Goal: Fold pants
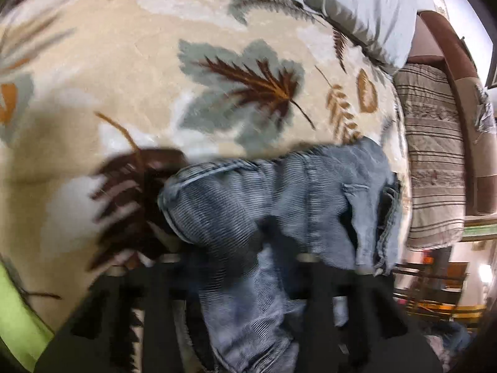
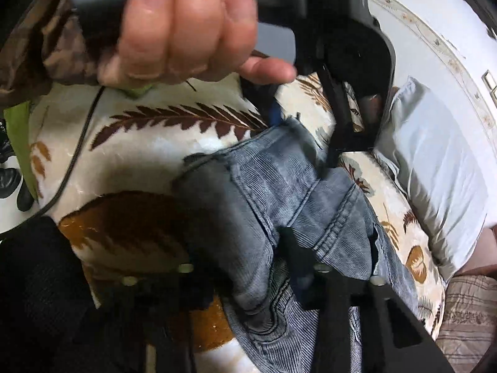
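Both my left gripper and right gripper are clenched on the faded blue-grey corduroy pants, bunched on the cream leaf-patterned blanket; beyond the pants, a pale pillow. I judge folding barely begun, pants unflattened

– See the leaf blanket? Fills most of the frame.
– Yes! White pillow upper right, striped cloth far right, black cord on the left.
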Motion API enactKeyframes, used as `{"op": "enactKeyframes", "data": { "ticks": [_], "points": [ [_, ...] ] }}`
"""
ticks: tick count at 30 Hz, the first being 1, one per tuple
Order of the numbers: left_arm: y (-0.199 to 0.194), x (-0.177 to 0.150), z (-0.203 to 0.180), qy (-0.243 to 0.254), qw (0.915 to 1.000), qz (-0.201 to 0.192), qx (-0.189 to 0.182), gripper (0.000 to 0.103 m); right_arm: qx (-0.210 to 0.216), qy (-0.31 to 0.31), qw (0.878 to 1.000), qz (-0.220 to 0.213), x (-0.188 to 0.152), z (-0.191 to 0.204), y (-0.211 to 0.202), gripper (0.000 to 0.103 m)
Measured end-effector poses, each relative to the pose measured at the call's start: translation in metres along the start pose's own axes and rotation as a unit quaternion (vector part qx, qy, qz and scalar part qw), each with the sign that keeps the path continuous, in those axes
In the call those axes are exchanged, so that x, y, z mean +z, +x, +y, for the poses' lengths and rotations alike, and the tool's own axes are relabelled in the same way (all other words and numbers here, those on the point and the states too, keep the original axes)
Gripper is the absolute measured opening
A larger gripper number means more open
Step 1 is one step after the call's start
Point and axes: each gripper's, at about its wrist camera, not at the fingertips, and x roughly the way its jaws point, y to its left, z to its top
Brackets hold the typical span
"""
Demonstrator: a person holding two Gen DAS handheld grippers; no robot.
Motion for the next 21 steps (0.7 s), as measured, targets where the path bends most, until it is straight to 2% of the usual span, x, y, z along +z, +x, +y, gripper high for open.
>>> {"op": "enactKeyframes", "data": {
  "ticks": [5, 12, 21],
  "points": [
    [-0.015, -0.010, -0.029, 0.028, 0.9982, -0.026, 0.047, 0.018, 0.010, 0.052, 0.998, -0.032, -0.005, -0.031, -0.027, 0.019],
    [-0.050, -0.013, -0.074, 0.043, 0.9959, -0.060, 0.052, 0.015, 0.019, 0.122, 0.990, -0.071, -0.019, -0.074, -0.069, 0.019],
    [-0.061, -0.017, -0.179, 0.107, 0.9872, -0.096, 0.070, 0.015, 0.028, 0.234, 0.967, -0.095, -0.067, -0.146, -0.110, 0.019]
  ]
}}
